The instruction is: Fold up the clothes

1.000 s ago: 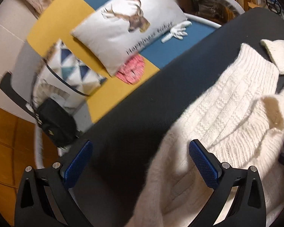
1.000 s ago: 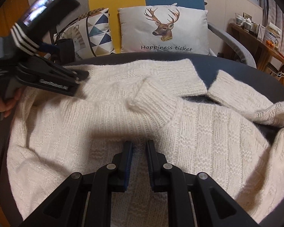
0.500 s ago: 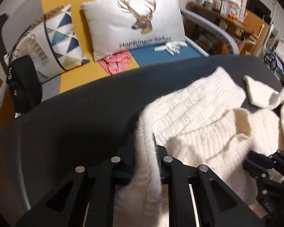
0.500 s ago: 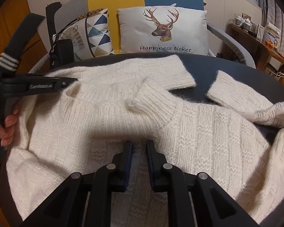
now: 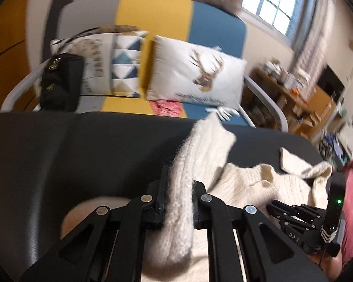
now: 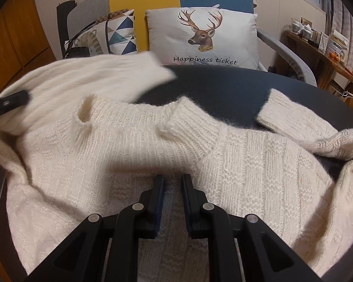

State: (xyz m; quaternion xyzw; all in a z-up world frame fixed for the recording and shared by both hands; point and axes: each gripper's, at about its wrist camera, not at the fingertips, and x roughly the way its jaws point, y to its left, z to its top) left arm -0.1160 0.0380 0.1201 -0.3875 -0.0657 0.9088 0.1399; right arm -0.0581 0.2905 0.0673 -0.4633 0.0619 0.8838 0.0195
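In the left wrist view, the left gripper (image 5: 180, 202), which a second ago stood wide apart beside the cream sweater (image 5: 244, 188), is now clamped on a thick roll of its sleeve (image 5: 200, 150) at the lower middle of the frame and has lifted it off the dark table (image 5: 82, 152), the blur suggesting a swing. In the right wrist view, the right gripper (image 6: 173, 199) remains pinched on the sweater's body at bottom centre, while the lifted sleeve crosses the upper left toward the collar (image 6: 188, 124). I judge a sleeve fold is under way.
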